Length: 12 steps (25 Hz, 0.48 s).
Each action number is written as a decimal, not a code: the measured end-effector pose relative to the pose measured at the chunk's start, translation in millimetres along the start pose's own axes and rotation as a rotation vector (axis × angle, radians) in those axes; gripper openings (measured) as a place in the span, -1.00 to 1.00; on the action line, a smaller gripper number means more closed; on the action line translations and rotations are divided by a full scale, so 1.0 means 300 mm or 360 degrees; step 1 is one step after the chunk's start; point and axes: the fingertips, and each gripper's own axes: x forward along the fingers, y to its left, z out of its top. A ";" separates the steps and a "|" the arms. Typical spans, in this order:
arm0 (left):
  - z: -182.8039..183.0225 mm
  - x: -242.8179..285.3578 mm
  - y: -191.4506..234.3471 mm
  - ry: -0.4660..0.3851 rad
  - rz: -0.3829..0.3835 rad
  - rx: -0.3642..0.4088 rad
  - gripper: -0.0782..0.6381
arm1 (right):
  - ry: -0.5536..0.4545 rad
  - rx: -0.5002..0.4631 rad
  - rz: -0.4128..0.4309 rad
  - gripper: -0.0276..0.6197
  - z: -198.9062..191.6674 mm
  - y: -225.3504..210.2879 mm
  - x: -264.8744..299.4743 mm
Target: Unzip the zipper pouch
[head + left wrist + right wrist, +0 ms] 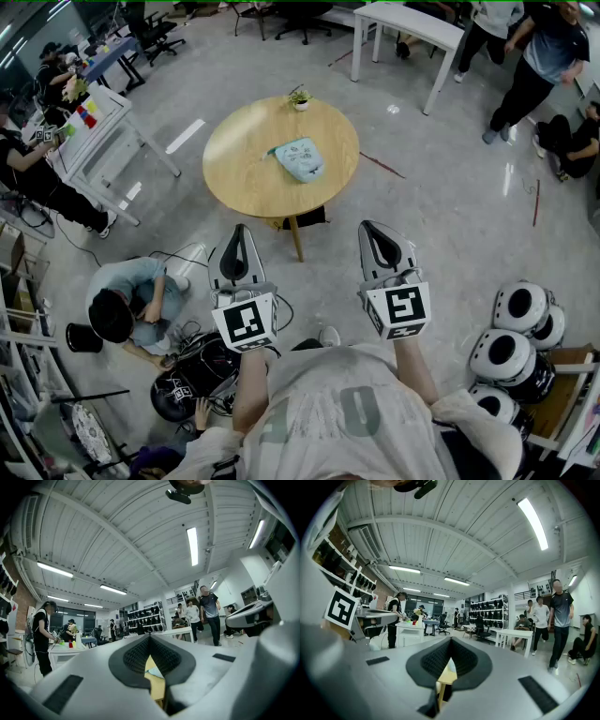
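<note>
A light blue zipper pouch [300, 157] lies flat near the middle of a round wooden table [246, 169], seen from above in the head view. My left gripper [236, 231] and right gripper [376, 228] hang in the air side by side, well short of the table, and point toward it. Both are shut, with nothing between the tips. In the left gripper view, the pouch [157, 671] and table [153, 684] show small in the gap below the closed tips. The right gripper view shows the pouch [451, 666] and table [446, 678] the same way.
A small potted plant [300, 97] stands at the table's far edge. A person crouches on the floor [131, 300] left of me among cables. White round devices [516, 328] are stacked at the right. White desks [412, 23] and several people stand farther off.
</note>
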 end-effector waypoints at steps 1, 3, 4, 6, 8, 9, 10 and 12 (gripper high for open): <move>-0.004 0.006 -0.007 0.0001 0.0000 0.0000 -0.71 | -0.0001 0.0010 -0.0002 -0.82 -0.006 -0.011 0.002; -0.011 0.015 -0.019 0.0001 -0.0003 0.0001 -0.71 | -0.0002 0.0029 -0.0006 -0.82 -0.017 -0.029 0.005; -0.014 0.017 -0.024 0.0000 -0.0006 0.0003 -0.71 | -0.0002 0.0038 -0.0008 -0.82 -0.022 -0.034 0.006; -0.017 0.019 -0.029 0.0000 -0.0017 0.0007 -0.71 | 0.0004 0.0050 -0.0008 -0.82 -0.031 -0.039 0.007; -0.014 0.017 -0.030 0.0002 -0.0022 0.0011 -0.71 | 0.0012 0.0058 0.0002 -0.82 -0.035 -0.037 0.006; -0.009 0.014 -0.033 0.0003 -0.0022 0.0011 -0.71 | 0.0016 0.0063 0.0009 -0.82 -0.033 -0.036 0.003; -0.004 0.007 -0.039 0.0003 -0.0022 0.0009 -0.71 | 0.0019 0.0069 0.0013 -0.82 -0.032 -0.037 -0.003; 0.001 -0.007 -0.052 0.0003 -0.0021 -0.0005 -0.71 | 0.0020 0.0087 0.0014 -0.82 -0.037 -0.044 -0.014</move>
